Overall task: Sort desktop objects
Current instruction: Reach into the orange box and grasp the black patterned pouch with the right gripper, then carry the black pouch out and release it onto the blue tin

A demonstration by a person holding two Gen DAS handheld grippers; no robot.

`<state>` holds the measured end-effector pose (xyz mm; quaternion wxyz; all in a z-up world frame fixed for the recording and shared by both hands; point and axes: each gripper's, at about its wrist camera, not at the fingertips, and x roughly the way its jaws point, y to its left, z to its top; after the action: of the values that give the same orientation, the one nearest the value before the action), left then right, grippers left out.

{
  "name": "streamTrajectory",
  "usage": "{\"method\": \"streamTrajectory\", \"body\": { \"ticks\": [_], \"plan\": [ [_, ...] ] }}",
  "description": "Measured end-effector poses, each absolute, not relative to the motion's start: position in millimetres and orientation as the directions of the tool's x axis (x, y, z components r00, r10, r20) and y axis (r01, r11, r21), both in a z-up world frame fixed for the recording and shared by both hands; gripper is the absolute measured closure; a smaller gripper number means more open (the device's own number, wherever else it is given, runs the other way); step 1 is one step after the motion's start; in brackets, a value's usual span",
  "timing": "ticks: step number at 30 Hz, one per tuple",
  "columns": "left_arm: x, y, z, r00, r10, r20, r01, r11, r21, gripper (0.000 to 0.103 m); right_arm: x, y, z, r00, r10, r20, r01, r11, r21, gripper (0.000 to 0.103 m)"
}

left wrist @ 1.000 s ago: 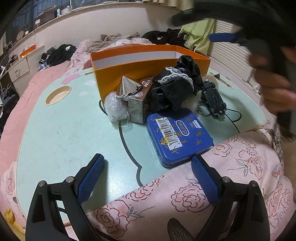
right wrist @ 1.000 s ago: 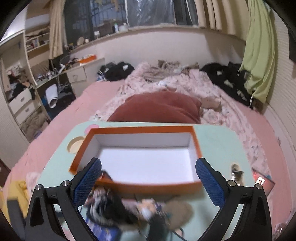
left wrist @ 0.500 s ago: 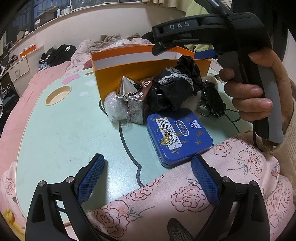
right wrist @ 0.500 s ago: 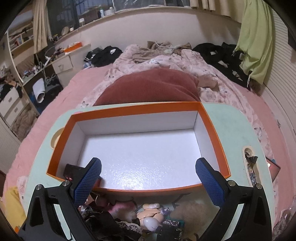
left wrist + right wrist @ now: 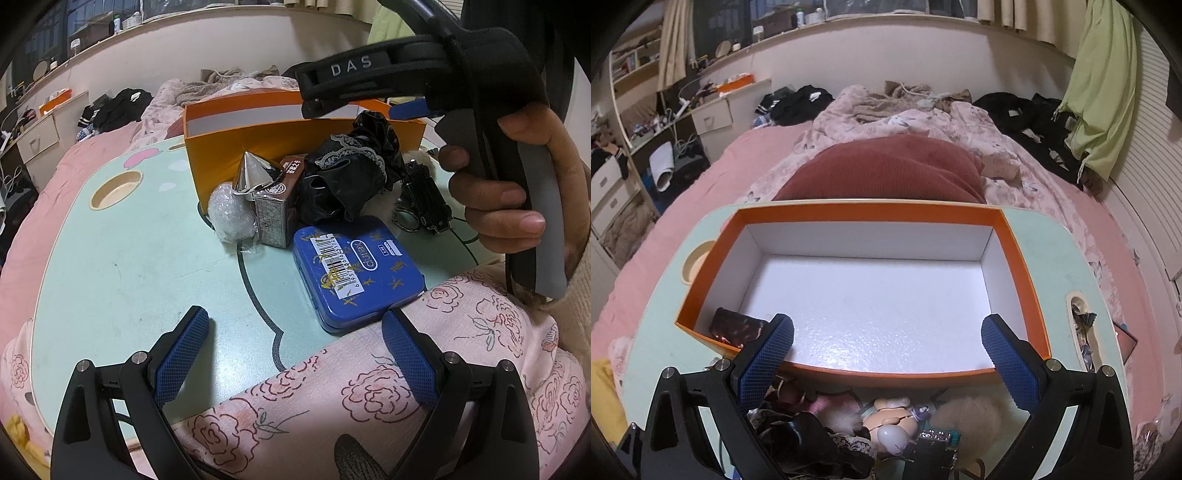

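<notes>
Orange box (image 5: 1023,266), white inside, holds one dark brown packet (image 5: 737,328) in near-left corner; blue tin (image 5: 356,269) flat, barcode-stickered; left gripper (image 5: 295,354), right gripper (image 5: 886,350) both wide open, empty.

Box (image 5: 871,295) mostly free; clutter (image 5: 325,192) blocks front.

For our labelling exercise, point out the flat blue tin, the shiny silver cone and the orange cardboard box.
Flat blue tin (image 5: 356,271): left wrist view, middle of its lid.
Shiny silver cone (image 5: 255,175): left wrist view, its sloping side.
Orange cardboard box (image 5: 864,213): right wrist view, far rim.
</notes>
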<state>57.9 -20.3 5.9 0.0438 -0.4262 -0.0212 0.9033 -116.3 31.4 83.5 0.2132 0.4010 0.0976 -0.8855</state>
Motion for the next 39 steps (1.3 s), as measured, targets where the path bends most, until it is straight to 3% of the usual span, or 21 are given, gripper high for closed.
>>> {"method": "streamTrajectory", "body": {
  "ticks": [3, 9, 11, 18, 20, 23, 28, 32, 39],
  "plan": [
    [58.0, -20.4, 5.3, -0.633, 0.097, -0.768, -0.061, -0.995, -0.076, 0.008, -119.5, 27.9, 92.4, -0.544, -0.356, -0.76, 0.478, -0.876, 0.068, 0.001],
    [58.0, -20.4, 5.0, -0.634, 0.097, -0.768, -0.06, -0.995, -0.076, 0.008, -145.8, 2.2, 90.4, -0.227, -0.539, -0.811, 0.5, -0.779, 0.378, 0.005],
    [57.8, -20.3, 5.5, -0.634, 0.097, -0.767, -0.06, -0.995, -0.076, 0.008, -151.3, -11.4, 81.8, -0.156, -0.519, -0.841, 0.489, -0.78, 0.391, 0.01],
    [58.0, -20.2, 4.4, -0.634, 0.097, -0.767, -0.059, -0.995, -0.077, 0.008, -154.6, -54.4, 35.5, 0.015, -0.371, -0.929, 0.499, -0.802, 0.328, 0.01],
    [57.9, -20.1, 5.0, -0.634, 0.099, -0.767, -0.059, -0.995, -0.08, 0.008, -151.6, -60.9, 36.1, -0.019, -0.332, -0.943, 0.524, -0.806, 0.274, 0.015],
    [57.8, -18.8, 6.3, -0.636, 0.099, -0.766, -0.059, -0.995, -0.08, 0.008, -144.9, -65.1, 39.9, -0.083, -0.247, -0.965, 0.545, -0.822, 0.164, 0.039],
    [58.4, -16.5, 7.4, -0.638, 0.1, -0.764, -0.06, -0.995, -0.08, 0.008, -144.6, -58.0, 41.2, -0.09, -0.244, -0.966, 0.557, -0.816, 0.154, 0.039],
    [58.6, -15.4, 7.8, -0.639, 0.1, -0.763, -0.06, -0.995, -0.081, 0.008, -150.3, -44.3, 53.8, -0.092, -0.324, -0.942, 0.524, -0.82, 0.231, 0.04],
    [58.1, -14.6, 7.7, -0.639, 0.1, -0.762, -0.059, -0.995, -0.081, 0.008, -137.0, 19.4, 124.3, -0.23, -0.495, -0.838, 0.531, -0.785, 0.318, 0.04]
  ]
}}
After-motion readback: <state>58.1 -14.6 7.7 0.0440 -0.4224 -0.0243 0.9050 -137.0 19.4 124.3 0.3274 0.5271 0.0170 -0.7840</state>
